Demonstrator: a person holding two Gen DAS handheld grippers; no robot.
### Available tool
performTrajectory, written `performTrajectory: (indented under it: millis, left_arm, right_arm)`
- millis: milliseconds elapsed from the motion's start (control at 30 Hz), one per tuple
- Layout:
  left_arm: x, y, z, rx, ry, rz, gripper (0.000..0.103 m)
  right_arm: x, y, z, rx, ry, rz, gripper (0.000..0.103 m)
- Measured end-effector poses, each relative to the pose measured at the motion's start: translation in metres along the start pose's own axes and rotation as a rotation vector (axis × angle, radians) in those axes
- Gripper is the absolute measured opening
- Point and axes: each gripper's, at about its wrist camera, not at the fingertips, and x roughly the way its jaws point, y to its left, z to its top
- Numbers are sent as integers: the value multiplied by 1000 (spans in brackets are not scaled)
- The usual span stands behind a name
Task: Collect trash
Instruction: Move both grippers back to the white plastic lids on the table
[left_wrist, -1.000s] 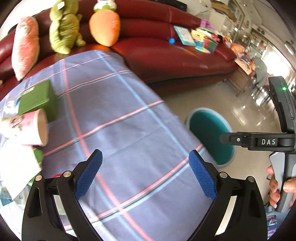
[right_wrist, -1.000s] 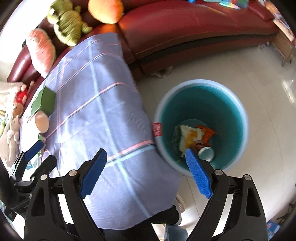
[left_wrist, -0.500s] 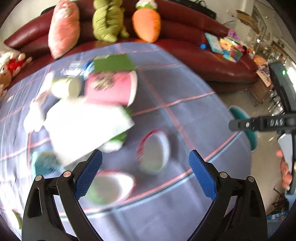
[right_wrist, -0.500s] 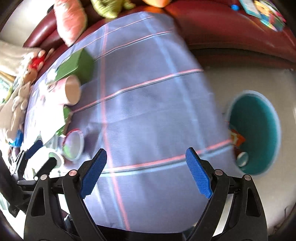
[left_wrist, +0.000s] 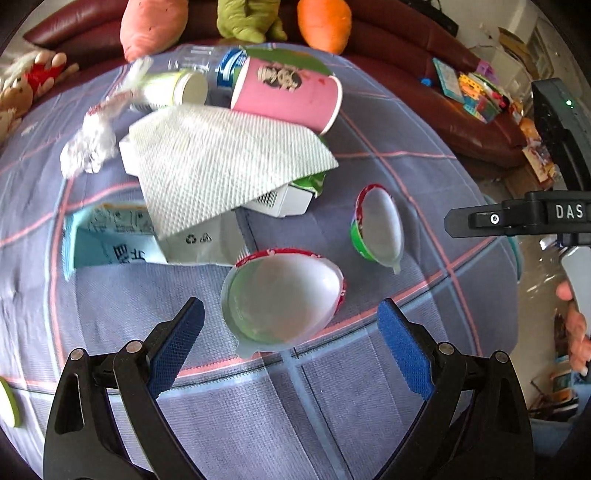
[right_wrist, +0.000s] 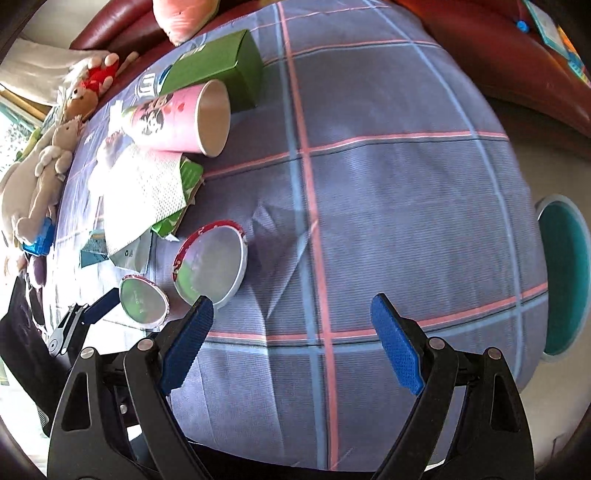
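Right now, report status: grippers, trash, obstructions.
Left gripper open, empty, over nearest red-rimmed cup. Right gripper open, empty, above tablecloth. Nothing blocking that cup; teal bin off table's edge.

Bench, plaid-clothed: two foil-lined cups near; paper towel, pink cup, cartons far left.

Right gripper: white letters "DAS" on its black body, at the right edge of the left wrist view.
Flattened pale wrapper: a recycling-arrows symbol and a small triangle mark.
White carton: a barcode, digits unreadable.
Teal packet: large characters, unreadable.
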Motion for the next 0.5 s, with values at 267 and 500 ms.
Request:
performTrajectory:
  millis: [267, 500]
  left_arm:
    - [4, 2, -2, -7, -4, -11, 95]
    - [3, 0, -3, 10, -22, -26, 95]
  right_arm:
    - [9, 7, 0, 6, 17, -1, 83]
    - [16, 8, -2, 24, 29, 5, 83]
